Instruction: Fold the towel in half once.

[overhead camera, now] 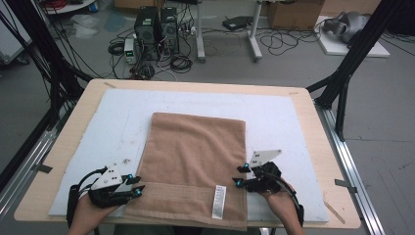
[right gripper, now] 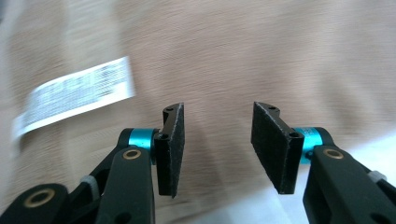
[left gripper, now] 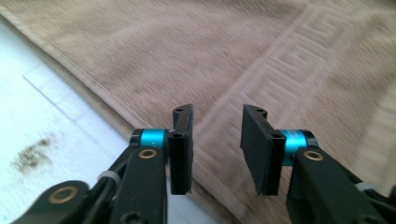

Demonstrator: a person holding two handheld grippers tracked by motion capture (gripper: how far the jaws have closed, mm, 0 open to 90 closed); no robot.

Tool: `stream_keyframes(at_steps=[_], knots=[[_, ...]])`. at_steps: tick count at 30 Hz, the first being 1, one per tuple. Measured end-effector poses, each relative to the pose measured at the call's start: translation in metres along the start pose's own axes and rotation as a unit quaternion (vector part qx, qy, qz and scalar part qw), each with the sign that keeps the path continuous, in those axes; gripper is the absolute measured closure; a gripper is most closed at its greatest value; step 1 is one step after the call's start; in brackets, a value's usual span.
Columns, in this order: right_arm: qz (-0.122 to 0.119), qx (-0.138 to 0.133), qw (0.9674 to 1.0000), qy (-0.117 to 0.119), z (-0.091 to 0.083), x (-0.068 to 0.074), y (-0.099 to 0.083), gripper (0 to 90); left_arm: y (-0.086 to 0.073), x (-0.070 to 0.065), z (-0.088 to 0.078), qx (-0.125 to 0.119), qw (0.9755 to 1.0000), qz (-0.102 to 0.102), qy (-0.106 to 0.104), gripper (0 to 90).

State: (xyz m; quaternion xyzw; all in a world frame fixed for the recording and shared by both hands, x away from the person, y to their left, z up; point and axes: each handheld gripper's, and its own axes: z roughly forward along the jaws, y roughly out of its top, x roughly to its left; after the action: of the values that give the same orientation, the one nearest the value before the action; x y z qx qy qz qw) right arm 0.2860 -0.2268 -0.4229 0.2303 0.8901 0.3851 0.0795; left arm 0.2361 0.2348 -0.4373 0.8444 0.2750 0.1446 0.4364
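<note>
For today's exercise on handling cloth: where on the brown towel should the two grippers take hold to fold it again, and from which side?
Probably the two near corners of the brown towel, one each. The left gripper and right gripper, both open, already flank its near folded band, where the white label lies. Come in from the outer side edges, low over the white mat, since the cloth lies flat.

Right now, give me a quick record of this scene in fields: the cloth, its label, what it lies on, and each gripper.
cloth: brown towel, lying flat, its near edge folded over into a band
label: white care tag on the folded band, toward the right
surface: white mat on a wooden table
left gripper: at the towel's near left corner, jaws open, nothing between the pads
right gripper: at the towel's right edge, jaws open, nothing between the pads
</note>
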Motion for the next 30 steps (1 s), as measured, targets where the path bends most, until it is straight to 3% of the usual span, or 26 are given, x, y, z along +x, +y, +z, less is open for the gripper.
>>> stream_keyframes(at_steps=[4, 8, 13, 17, 21, 25, 28, 30], knots=[[0.013, -0.001, 0.9996, -0.026, -0.001, -0.025, 0.012, 53.9, 0.008, 0.006, 0.008, -0.005, 1.0, -0.004, -0.002, 58.7], [0.013, -0.006, 0.9996, -0.023, 0.004, -0.035, 0.021, 54.1, 0.01, 0.003, 0.01, -0.005, 0.9998, 0.003, -0.017, 56.9], [-0.008, -0.001, 1.0, 0.002, 0.008, -0.021, 0.02, 54.7, 0.002, -0.008, 0.005, 0.005, 0.999, 0.022, -0.039, 60.2], [0.0, 0.002, 1.0, 0.009, 0.011, -0.015, 0.012, 53.2, -0.005, -0.011, 0.003, 0.029, 0.9983, 0.029, -0.043, 62.1], [-0.012, -0.013, 0.9996, 0.022, 0.005, 0.0, 0.01, 52.6, -0.01, -0.015, 0.003, 0.019, 0.9981, 0.038, -0.044, 85.2], [-0.039, -0.014, 0.998, 0.046, 0.003, 0.021, 0.008, 51.6, -0.009, -0.016, 0.004, 0.019, 0.9982, 0.035, -0.044, 89.3], [-0.042, -0.006, 0.9974, 0.058, 0.005, 0.028, 0.005, 51.0, -0.01, -0.018, 0.0, 0.017, 0.9983, 0.041, -0.038, 89.7], [-0.043, 0.001, 0.9975, 0.057, 0.008, 0.029, 0.002, 50.6, -0.011, -0.019, -0.005, 0.01, 0.9985, 0.033, -0.041, 89.7]])
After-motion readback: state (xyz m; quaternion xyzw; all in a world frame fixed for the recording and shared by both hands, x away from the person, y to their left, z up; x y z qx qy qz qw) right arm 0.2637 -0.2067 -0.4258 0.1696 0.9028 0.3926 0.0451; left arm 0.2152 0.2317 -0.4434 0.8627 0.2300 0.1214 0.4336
